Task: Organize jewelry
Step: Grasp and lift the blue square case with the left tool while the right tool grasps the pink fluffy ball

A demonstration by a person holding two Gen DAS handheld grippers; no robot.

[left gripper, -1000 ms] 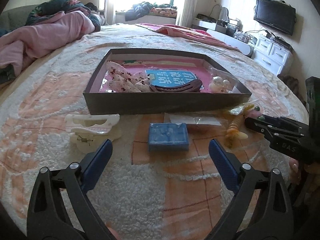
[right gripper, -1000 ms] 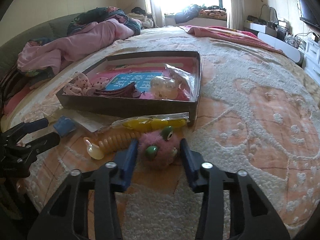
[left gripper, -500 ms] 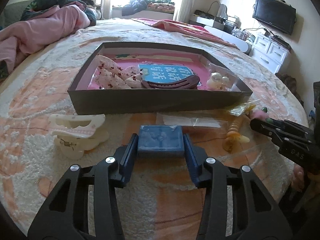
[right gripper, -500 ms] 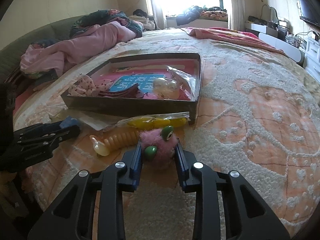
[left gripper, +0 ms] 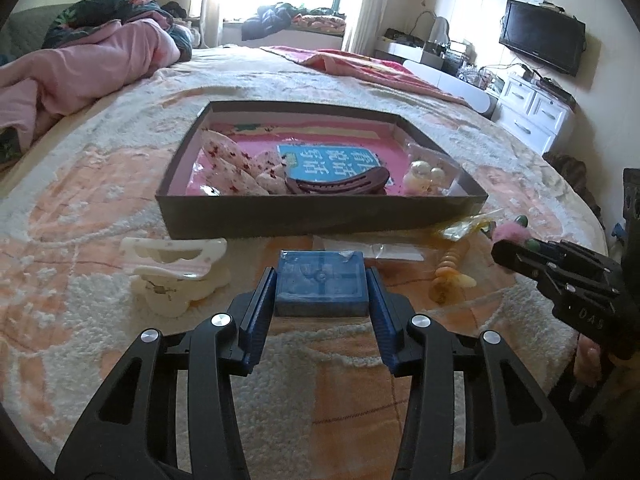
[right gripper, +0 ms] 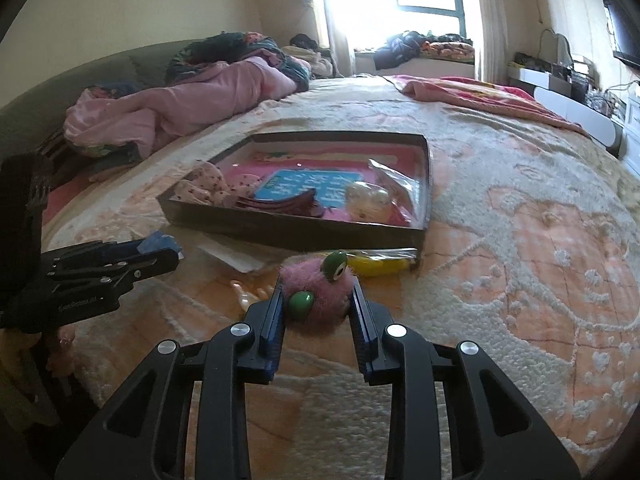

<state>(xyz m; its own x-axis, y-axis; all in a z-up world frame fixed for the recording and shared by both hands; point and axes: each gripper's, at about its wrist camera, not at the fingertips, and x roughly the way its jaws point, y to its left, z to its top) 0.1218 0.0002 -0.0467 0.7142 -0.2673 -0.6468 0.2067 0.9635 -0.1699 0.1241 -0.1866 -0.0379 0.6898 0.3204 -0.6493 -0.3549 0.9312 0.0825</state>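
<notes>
My left gripper is shut on a small blue box and holds it just above the bedspread, in front of the dark tray. My right gripper is shut on a fuzzy pink ball with green eyes, lifted a little above the bed before the tray's right corner. The tray holds a spotted cloth piece, a brown hair claw and a bagged pearl piece. Each gripper shows in the other's view: the right, the left.
A white hair claw lies left of the blue box. An orange spiral hair tie, a yellow bagged item and a clear flat packet lie in front of the tray. A pink quilt is heaped at the far left.
Both grippers have closed, the left on the blue box and the right on the pink ball. Both things are now raised slightly off the bedspread.
</notes>
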